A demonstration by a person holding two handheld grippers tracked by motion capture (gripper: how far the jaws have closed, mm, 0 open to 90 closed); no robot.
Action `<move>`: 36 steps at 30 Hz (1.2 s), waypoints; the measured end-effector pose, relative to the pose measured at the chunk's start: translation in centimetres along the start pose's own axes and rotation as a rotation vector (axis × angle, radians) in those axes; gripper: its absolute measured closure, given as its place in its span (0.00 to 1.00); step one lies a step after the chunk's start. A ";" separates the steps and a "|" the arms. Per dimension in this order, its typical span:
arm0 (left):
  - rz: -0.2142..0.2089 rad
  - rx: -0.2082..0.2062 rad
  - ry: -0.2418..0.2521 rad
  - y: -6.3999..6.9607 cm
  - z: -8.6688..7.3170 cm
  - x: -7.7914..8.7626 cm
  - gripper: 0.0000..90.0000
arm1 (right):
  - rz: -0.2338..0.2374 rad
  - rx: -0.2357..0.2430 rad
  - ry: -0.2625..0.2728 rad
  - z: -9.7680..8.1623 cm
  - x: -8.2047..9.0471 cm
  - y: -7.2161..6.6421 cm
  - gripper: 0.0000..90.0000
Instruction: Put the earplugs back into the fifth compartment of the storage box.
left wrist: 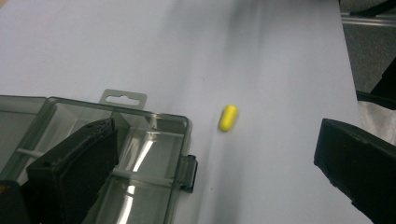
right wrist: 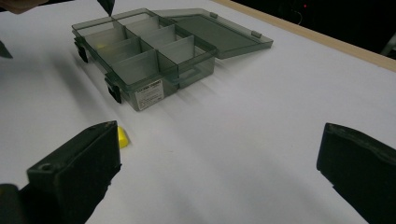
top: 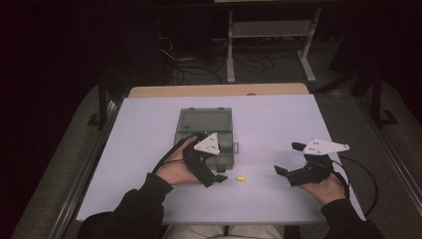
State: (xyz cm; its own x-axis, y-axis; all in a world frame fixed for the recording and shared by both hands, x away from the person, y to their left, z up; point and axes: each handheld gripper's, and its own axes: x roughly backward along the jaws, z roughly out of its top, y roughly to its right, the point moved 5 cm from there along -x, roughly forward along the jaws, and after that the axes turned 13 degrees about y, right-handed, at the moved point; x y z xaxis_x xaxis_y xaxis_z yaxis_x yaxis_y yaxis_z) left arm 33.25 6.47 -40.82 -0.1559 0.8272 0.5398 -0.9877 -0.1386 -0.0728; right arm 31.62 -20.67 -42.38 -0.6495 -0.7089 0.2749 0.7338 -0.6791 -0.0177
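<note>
1. On the white tabletop (top: 278, 199): a smoke-grey translucent plastic compartment box (right wrist: 140, 56), lid folded flat open behind it, dividers forming several cells. A white paper label sits on its near side wall in the right gripper view; print is too small and blurred to read. A hang tab with a slot projects from one edge in the left gripper view.
2. Small yellow cylindrical foam plug (left wrist: 228, 117): lies on the bare tabletop, just outside the box's latch side, apart from it.
3. Left gripper (top: 211, 172): jaws spread wide, nothing between the pads. One jaw overlaps the box's corner cell in its own view, the other stands over bare table; the plug lies ahead, between the two jaw lines, untouched.
4. Right gripper (top: 286, 159): jaws parted wide, empty, well apart from the box. In its own view the plug peeks out just beside its left-hand jaw; whether they touch is possibly unclear.
</note>
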 end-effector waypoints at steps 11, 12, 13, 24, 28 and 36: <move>-0.052 -0.028 -0.033 1.4 0.0 -2.3 0.00 | 0.002 0.001 0.000 0.0 0.0 0.0 0.00; -0.058 -0.031 -0.037 1.5 -0.1 -2.5 0.00 | 0.002 0.004 -0.001 0.0 0.0 0.0 0.00; -0.063 -0.032 -0.040 1.6 -0.1 -2.8 0.00 | 0.004 0.006 0.000 0.0 -0.1 0.0 0.00; -0.129 -0.047 -0.071 2.5 -0.3 -4.6 0.07 | 0.007 0.005 -0.001 0.0 -0.1 -0.1 0.00; -0.144 -0.054 -0.081 2.6 -0.4 -5.2 0.13 | 0.007 0.005 -0.002 0.0 -0.1 -0.1 0.00; -0.148 -0.049 -0.109 2.0 -1.0 -6.2 0.22 | 0.010 0.006 -0.002 0.0 -0.1 -0.1 0.00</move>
State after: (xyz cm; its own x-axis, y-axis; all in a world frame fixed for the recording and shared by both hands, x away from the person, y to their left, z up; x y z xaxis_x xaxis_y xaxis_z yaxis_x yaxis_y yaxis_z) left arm 32.25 1.59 -45.11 -0.0086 0.7726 0.6348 -0.9997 0.0092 -0.0248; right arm 31.62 -20.56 -42.41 -0.6420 -0.7151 0.2765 0.7413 -0.6710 -0.0142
